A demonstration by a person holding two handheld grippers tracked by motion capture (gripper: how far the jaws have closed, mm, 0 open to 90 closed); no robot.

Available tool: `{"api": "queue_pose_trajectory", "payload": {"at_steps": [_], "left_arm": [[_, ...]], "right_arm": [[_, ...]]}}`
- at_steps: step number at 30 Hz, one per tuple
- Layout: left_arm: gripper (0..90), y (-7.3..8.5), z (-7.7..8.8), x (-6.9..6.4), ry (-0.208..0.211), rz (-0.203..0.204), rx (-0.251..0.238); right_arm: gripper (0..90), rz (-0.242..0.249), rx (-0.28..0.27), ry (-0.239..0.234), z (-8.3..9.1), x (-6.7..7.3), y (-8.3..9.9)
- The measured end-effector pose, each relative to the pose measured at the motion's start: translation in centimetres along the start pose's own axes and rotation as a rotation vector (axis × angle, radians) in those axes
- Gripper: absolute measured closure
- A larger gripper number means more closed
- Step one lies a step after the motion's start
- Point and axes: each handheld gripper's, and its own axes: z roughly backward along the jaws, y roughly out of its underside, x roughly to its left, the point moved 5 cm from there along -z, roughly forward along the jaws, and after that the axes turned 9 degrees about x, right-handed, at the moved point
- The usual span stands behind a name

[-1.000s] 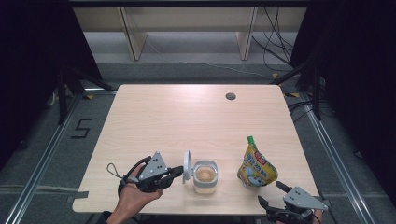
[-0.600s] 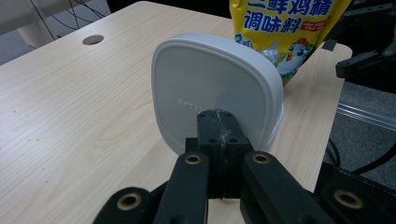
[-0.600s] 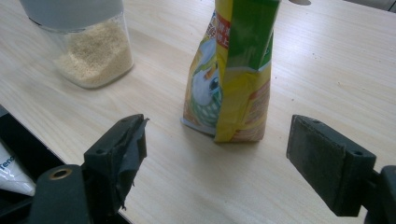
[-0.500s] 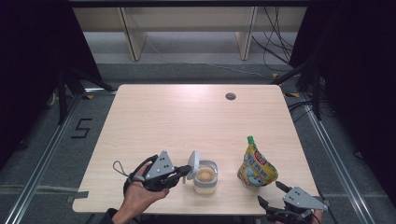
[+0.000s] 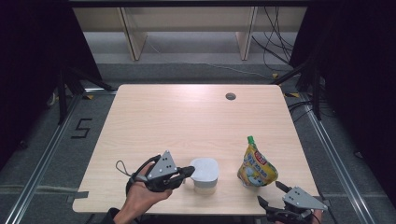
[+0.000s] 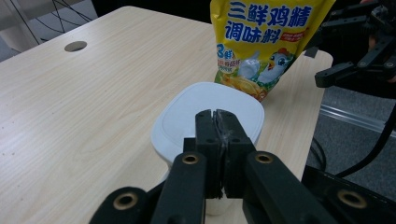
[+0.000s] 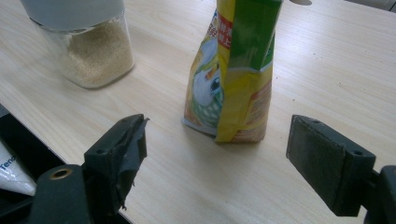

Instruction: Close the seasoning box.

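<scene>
Lid now flipped down shut on clear square jar [image 5: 204, 175] with white lid, near-centre of wooden table [image 5: 187, 121]; left gripper [image 5: 189, 171] closed, empty, tips at lid. Right gripper [image 5: 270, 195] wide open, empty, near yellow seasoning pouch [image 5: 256, 163].

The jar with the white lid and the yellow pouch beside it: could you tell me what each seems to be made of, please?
Jar: clear and smooth, glass or hard plastic; pale granules show through its wall.
White lid: probably plastic, matte and rounded.
Yellow pouch: flexible printed plastic film, glossy, creased at its side fold, with a green cap on top.
</scene>
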Motion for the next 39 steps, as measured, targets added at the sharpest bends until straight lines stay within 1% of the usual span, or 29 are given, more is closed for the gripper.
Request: {"api": "queue_pose_trajectory", "payload": {"at_steps": [1, 2, 3, 4, 6, 7, 8, 9, 10, 12, 13, 14, 15, 16, 17, 18, 20, 21, 22, 24, 25, 27, 29, 31, 33, 34, 35, 38, 39], "left_arm": [[83.8, 0.3, 0.3, 0.2, 0.007, 0.017, -0.012], [80.4, 0.5, 0.4, 0.2, 0.065, 0.04, -0.015], [78.2, 0.8, 0.7, 0.5, 0.035, 0.083, -0.028], [76.3, 1.1, 0.8, 0.7, 0.065, 0.087, -0.029], [71.0, 1.7, 1.2, 1.3, 0.034, 0.108, -0.039], [69.6, 2.0, 1.5, 1.6, 0.024, 0.112, -0.032], [67.9, 2.3, 1.6, 1.8, 0.021, 0.101, -0.034], [65.7, 2.7, 1.7, 1.9, 0.03, 0.126, -0.042], [63.6, 2.9, 1.7, 1.9, 0.03, 0.138, -0.047], [59.3, 3.5, 2.0, 2.2, 0.023, 0.136, -0.037], [56.0, 3.7, 2.0, 2.3, 0.023, 0.124, -0.037], [53.1, 3.9, 2.1, 2.4, 0.02, 0.144, -0.033], [50.0, 4.1, 2.2, 2.5, 0.009, 0.142, -0.027], [48.2, 4.2, 2.2, 2.5, 0.013, 0.151, -0.036], [46.1, 4.3, 2.2, 2.6, 0.017, 0.143, -0.035], [42.9, 4.4, 2.2, 2.5, 0.02, 0.15, -0.041], [38.0, 4.8, 2.3, 2.6, 0.013, 0.132, -0.031], [36.7, 4.9, 2.3, 2.5, 0.008, 0.15, -0.027], [35.5, 5.2, 2.3, 2.6, 0.004, 0.147, -0.018], [34.3, 5.5, 2.3, 2.7, 0.015, 0.147, -0.02], [33.9, 5.8, 2.3, 2.7, 0.006, 0.146, -0.006], [32.8, 6.3, 2.3, 2.6, 0.012, 0.174, -0.003], [32.6, 6.6, 2.4, 2.7, 0.009, 0.178, -0.003], [32.5, 6.8, 2.4, 2.6, 0.008, 0.194, -0.005], [32.4, 7.2, 2.4, 2.7, 0.003, 0.188, 0.003], [32.4, 7.5, 2.5, 2.8, -0.009, 0.172, 0.027], [32.2, 7.6, 2.4, 2.6, -0.002, 0.187, 0.015], [31.2, 8.0, 2.4, 2.4, 0.005, 0.183, 0.029], [30.7, 8.2, 2.4, 2.4, -0.003, 0.185, 0.036]], "right_arm": [[20.9, 0.013, -0.009, 0.006, 0.0, -0.1, -0.1], [20.9, 0.004, -0.003, -0.001, 0.0, 0.0, 0.0], [20.9, 0.001, -0.005, -0.018, -0.1, 0.1, 0.0], [20.9, -0.009, -0.002, -0.02, -0.1, 0.2, 0.0], [20.9, -0.052, 0.022, -0.013, 0.1, 0.5, 0.1], [20.9, -0.047, 0.019, -0.012, 0.1, 0.5, 0.1], [20.9, -0.017, 0.008, -0.011, 0.0, 0.2, 0.0], [20.9, -0.015, 0.003, -0.023, -0.1, 0.2, 0.0], [20.9, -0.013, 0.006, -0.011, 0.0, 0.2, 0.0], [20.9, -0.018, 0.004, -0.026, -0.1, 0.2, 0.0], [20.9, -0.022, 0.008, -0.015, 0.0, 0.2, 0.0], [20.9, -0.02, 0.008, -0.014, 0.0, 0.2, 0.0], [20.9, -0.02, 0.008, -0.014, 0.0, 0.2, 0.0], [20.9, -0.02, 0.008, -0.015, 0.0, 0.2, 0.0], [20.9, -0.032, 0.005, -0.022, -0.1, 0.3, 0.0], [20.9, -0.006, 0.004, -0.021, -0.1, 0.2, -0.1], [20.9, -0.008, 0.004, -0.019, -0.1, 0.2, -0.1], [20.9, -0.008, 0.005, -0.019, -0.1, 0.2, -0.1], [20.9, -0.009, 0.005, -0.019, -0.1, 0.2, -0.1], [20.9, -0.012, 0.005, -0.023, -0.1, 0.3, -0.1], [20.9, -0.013, 0.004, -0.023, -0.1, 0.3, -0.1], [20.9, -0.015, -0.001, -0.029, -0.1, 0.3, -0.1], [20.9, -0.015, 0.001, -0.031, -0.1, 0.3, -0.1], [20.9, -0.014, 0.0, -0.03, -0.1, 0.3, -0.1], [20.9, 0.006, -0.001, -0.021, -0.1, 0.2, -0.1], [20.9, 0.005, -0.002, -0.021, -0.1, 0.2, -0.1], [20.9, 0.01, -0.007, -0.009, 0.0, 0.2, -0.2], [20.9, 0.005, -0.004, -0.01, 0.0, 0.2, -0.1], [20.9, 0.005, -0.004, -0.01, 0.0, 0.2, -0.2]]}}
